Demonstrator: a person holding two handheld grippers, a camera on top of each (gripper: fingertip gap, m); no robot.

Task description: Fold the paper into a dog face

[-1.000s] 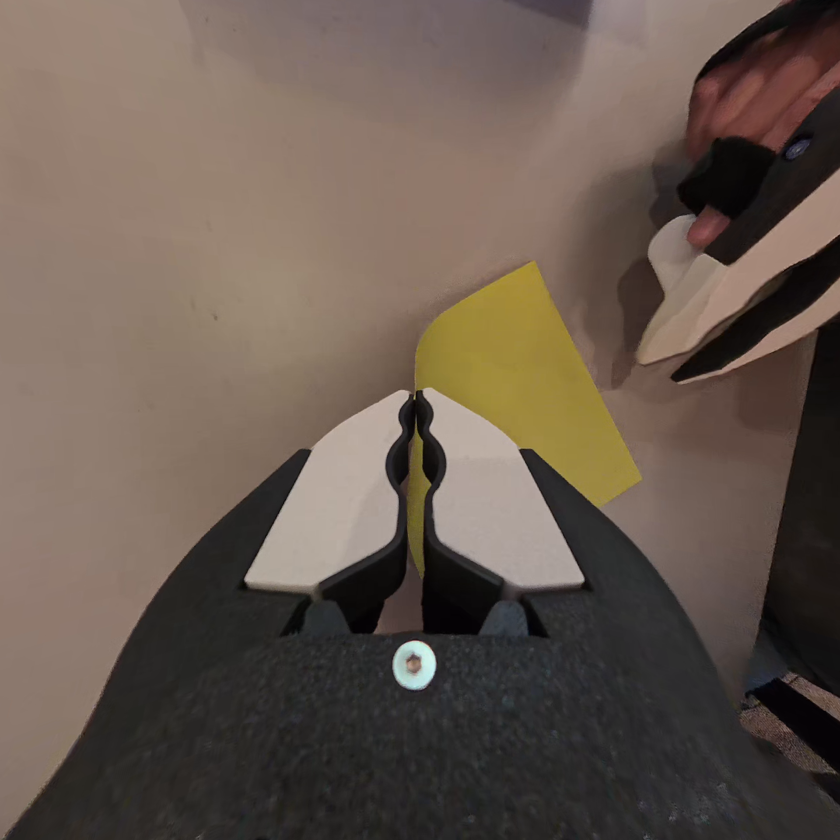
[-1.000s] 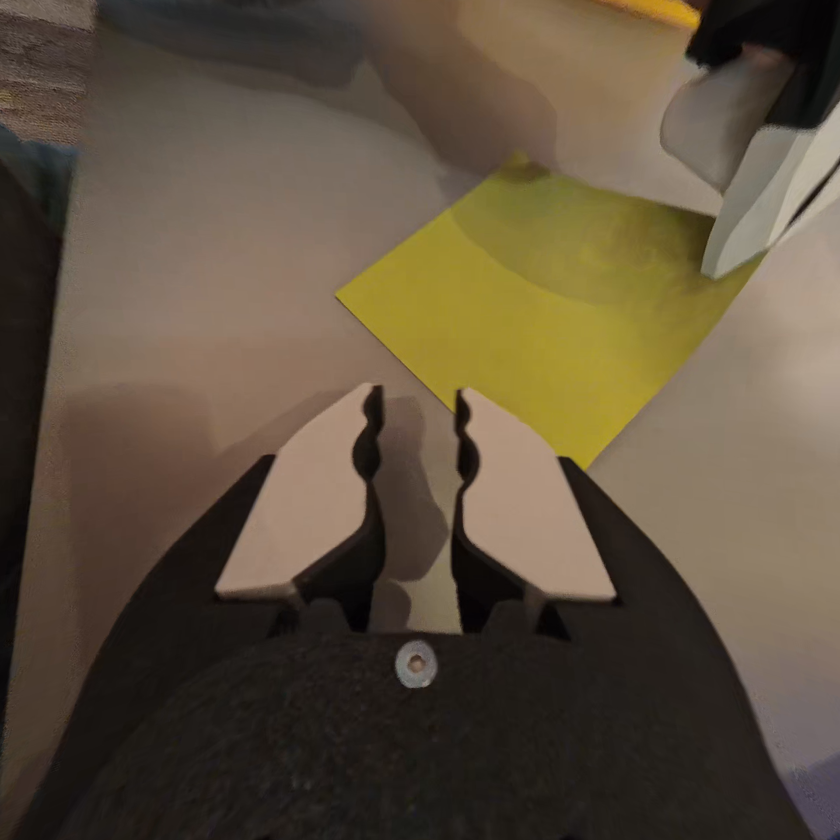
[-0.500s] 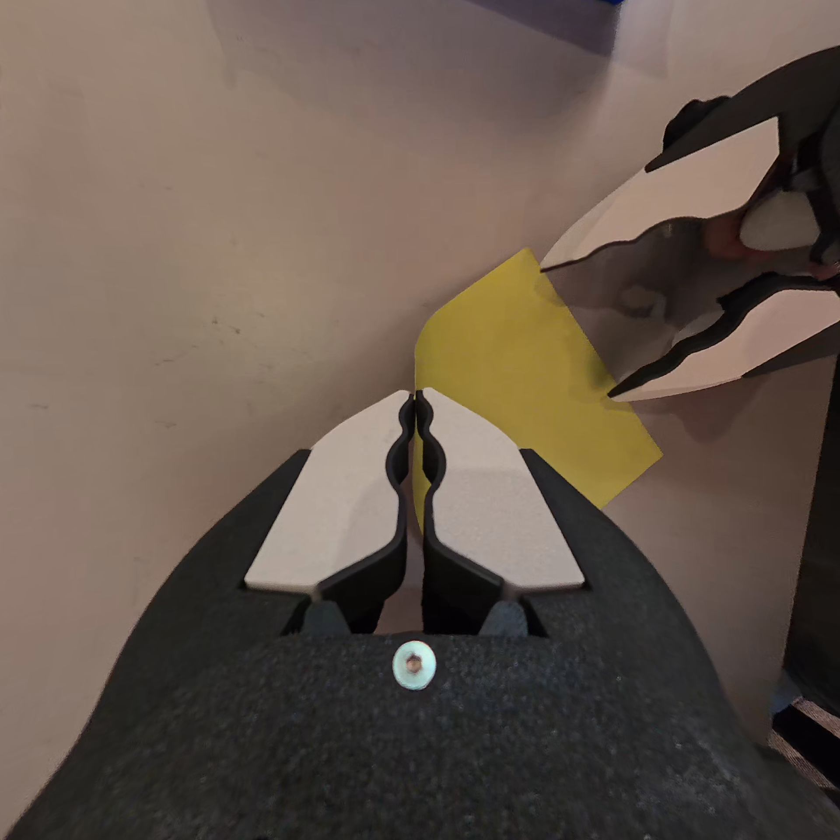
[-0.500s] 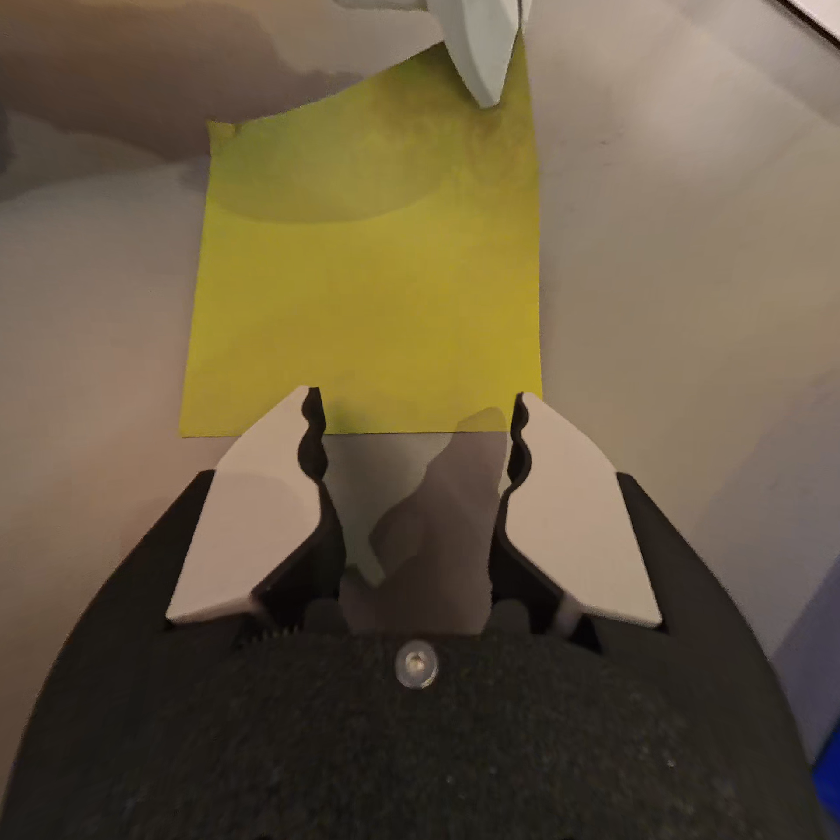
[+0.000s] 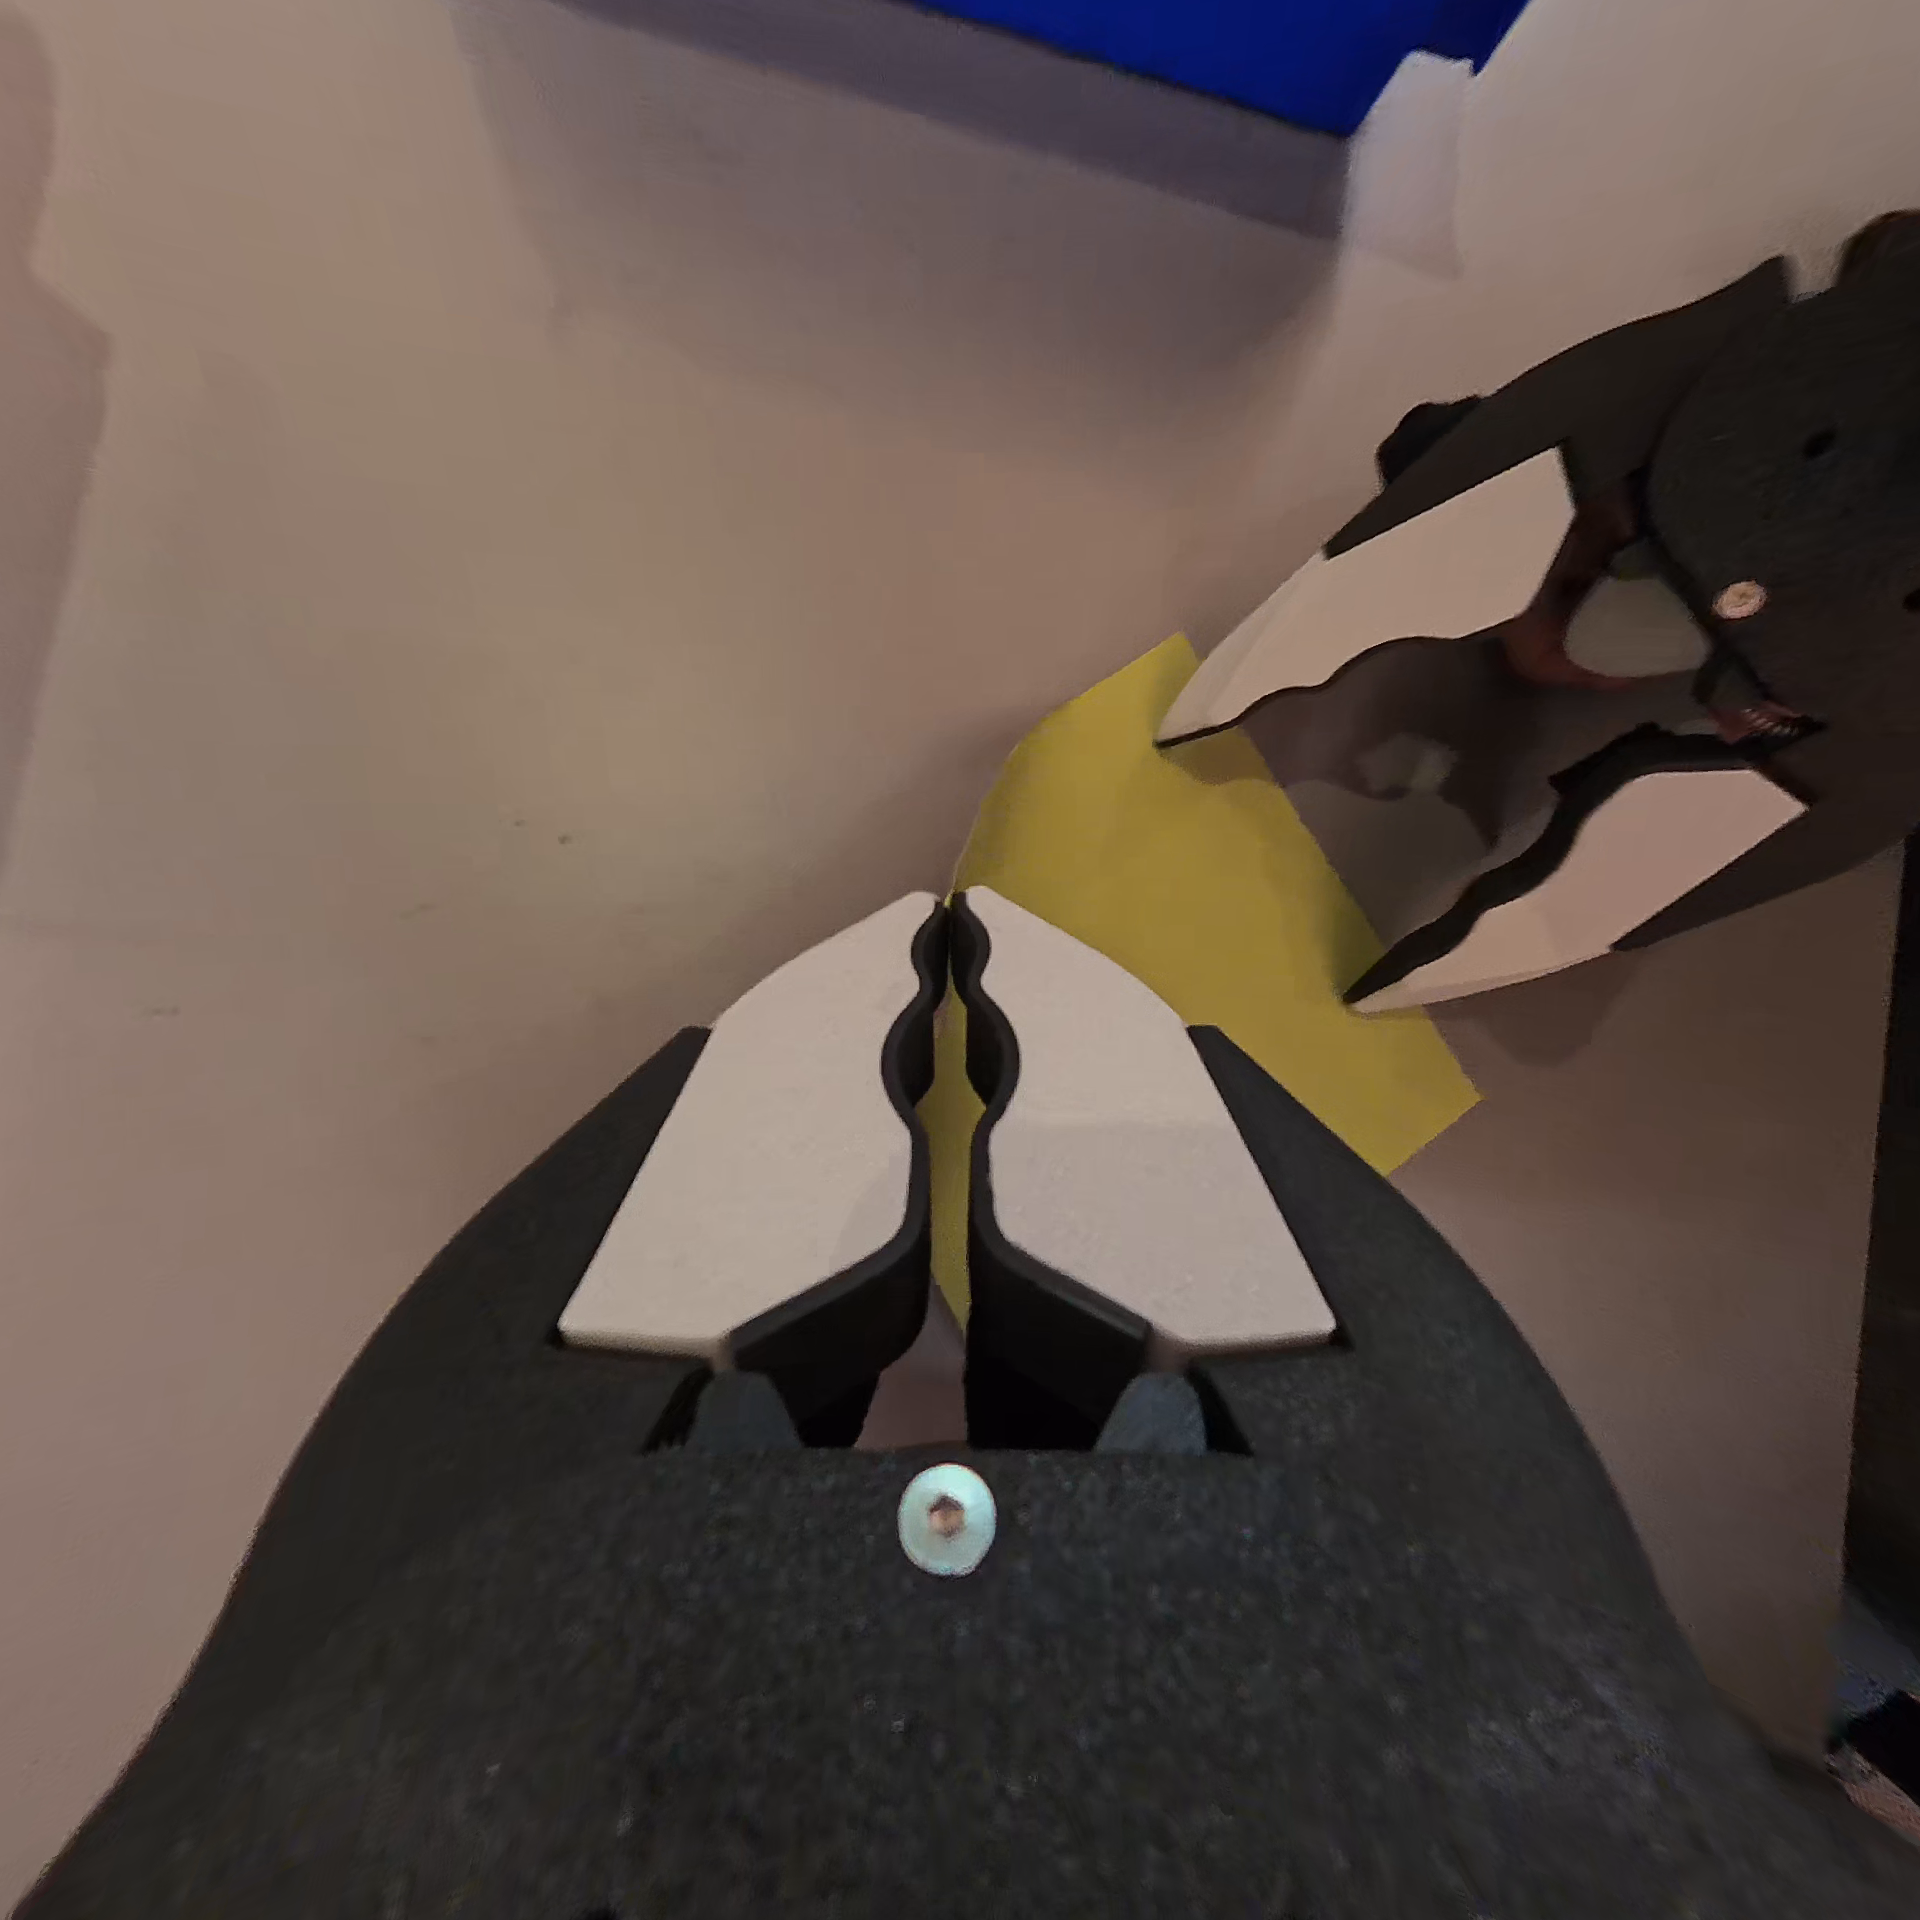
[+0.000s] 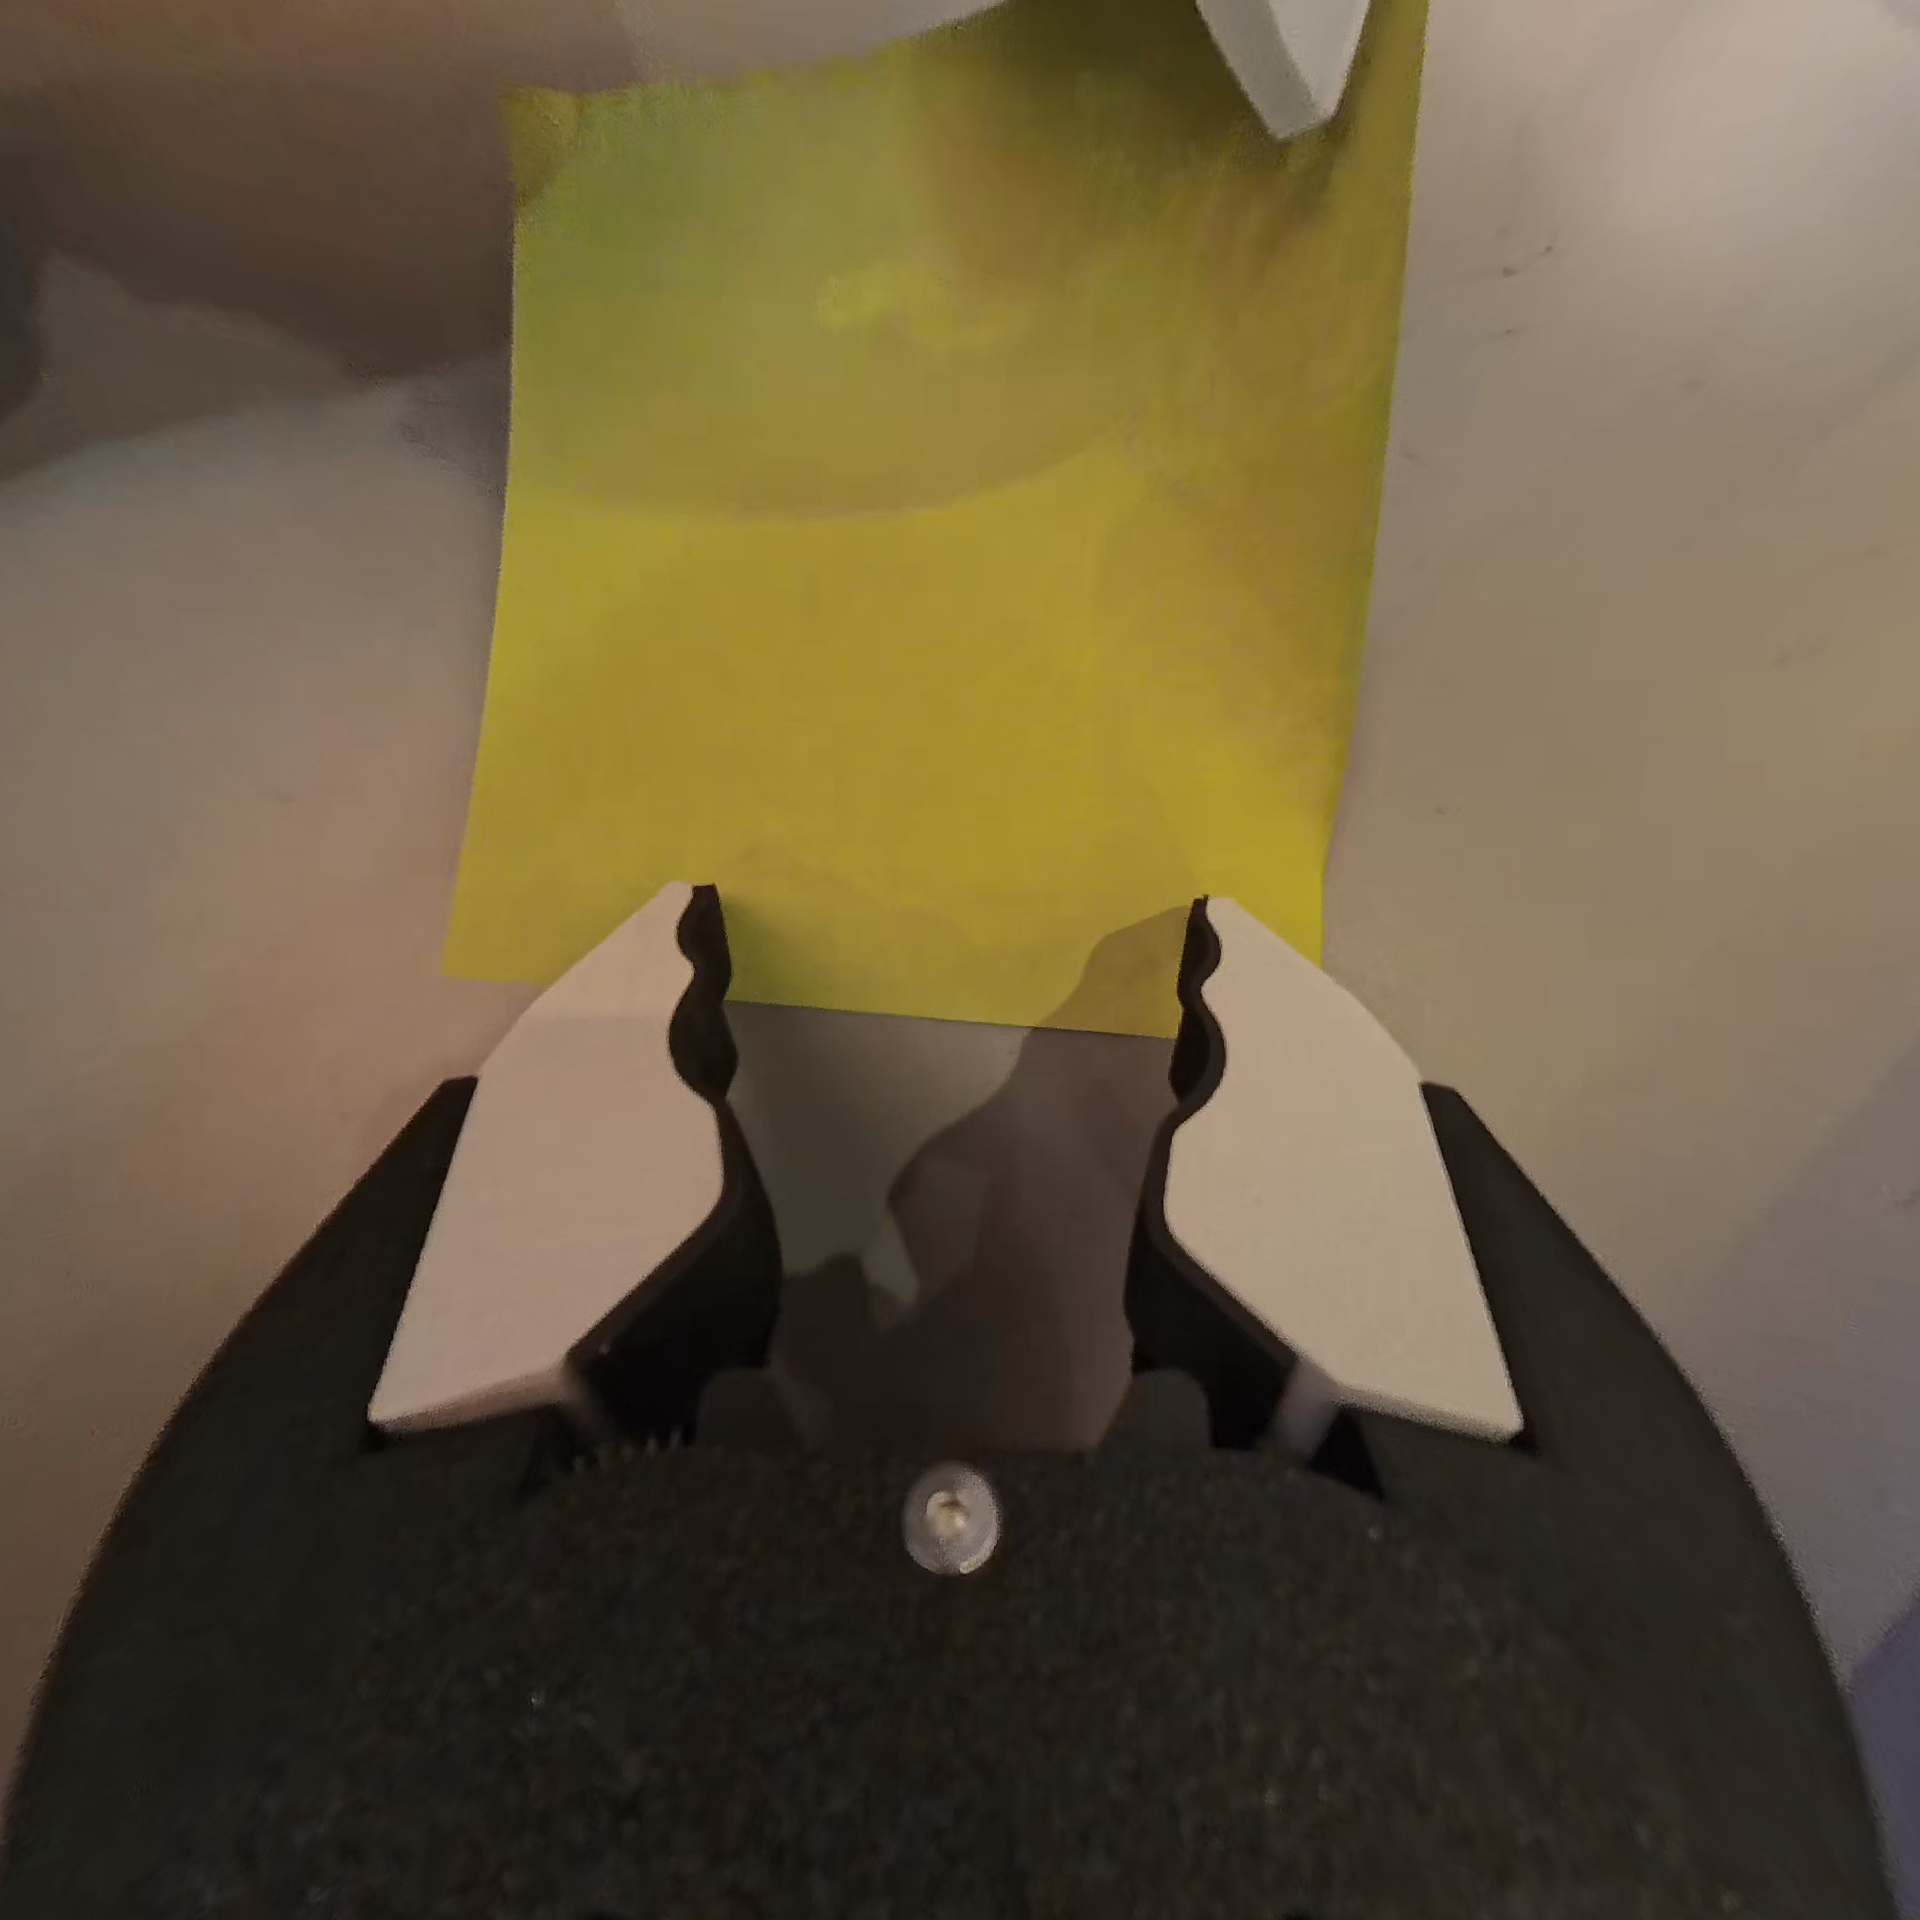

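A square sheet of yellow paper (image 6: 935,582) lies on the pale table. In the left wrist view the yellow paper (image 5: 1174,914) runs between my left gripper's fingers. My left gripper (image 5: 948,909) is shut on one edge of it, and that edge curls up off the table. My right gripper (image 6: 951,904) is open wide, its fingertips over the near edge of the sheet. It also shows at the right of the left wrist view (image 5: 1257,873), with its fingertips over the paper's far side. The left gripper's fingertip (image 6: 1288,62) shows at the top of the right wrist view.
A pale beige table top (image 5: 468,623) fills both views. A blue object (image 5: 1247,52) lies at the far edge of the left wrist view. A dark vertical edge (image 5: 1881,1247) runs down the right side of that view.
My right gripper has swung round to face the paper square-on, opened wide, and moved in until its fingertips reach the sheet's near edge. My left gripper has kept its hold.
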